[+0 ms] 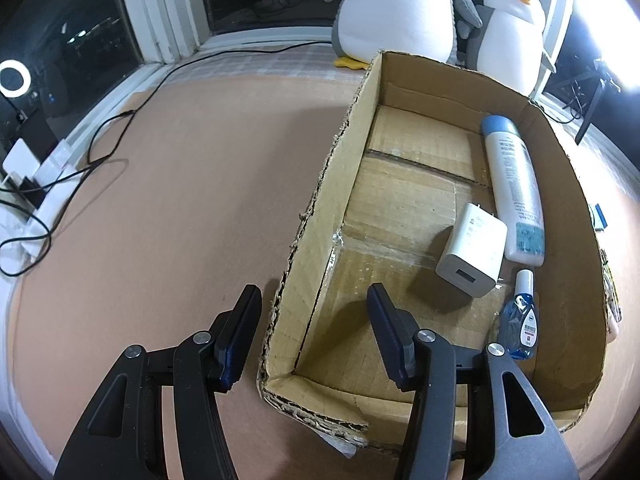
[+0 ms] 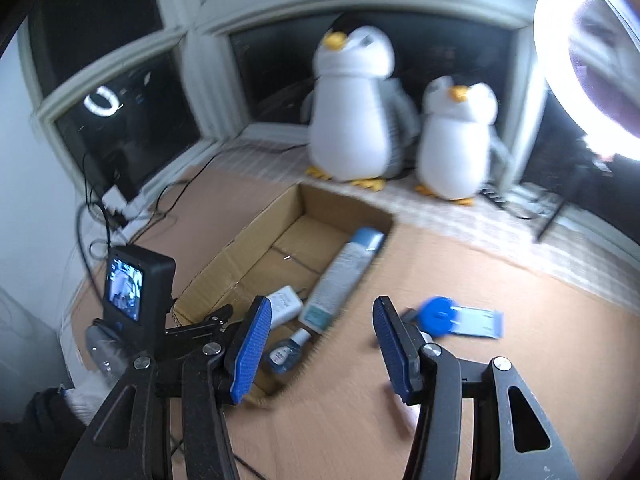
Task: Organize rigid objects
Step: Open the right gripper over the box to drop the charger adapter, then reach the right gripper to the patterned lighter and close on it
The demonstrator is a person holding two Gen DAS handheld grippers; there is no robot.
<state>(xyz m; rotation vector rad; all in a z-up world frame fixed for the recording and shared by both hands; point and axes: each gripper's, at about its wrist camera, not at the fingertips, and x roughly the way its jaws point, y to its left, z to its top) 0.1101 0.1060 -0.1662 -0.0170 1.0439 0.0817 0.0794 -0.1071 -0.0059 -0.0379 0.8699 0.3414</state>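
Note:
An open cardboard box [image 1: 320, 184] lies on the brown table. Inside it lie a white bottle with a blue cap [image 1: 512, 188], a white charger cube [image 1: 472, 250] and a small blue bottle [image 1: 520, 320]. My left gripper [image 1: 312, 324] is open and empty, straddling the box's near-left wall. In the right wrist view the box [image 2: 240, 256] holds the same bottle [image 2: 344, 276], charger [image 2: 284, 304] and small blue bottle [image 2: 286, 352]. My right gripper [image 2: 320, 340] is open and empty above the table right of the box. A blue round item on a light card [image 2: 456, 316] lies on the table just beyond its right finger.
Two plush penguins [image 2: 356, 112] stand on the window ledge behind the box. Black cables [image 1: 100, 160] and a power strip [image 1: 36, 184] lie at the table's left edge. A lit ring light [image 2: 588, 48] stands at the right. The left gripper's camera unit [image 2: 132, 280] shows at the left.

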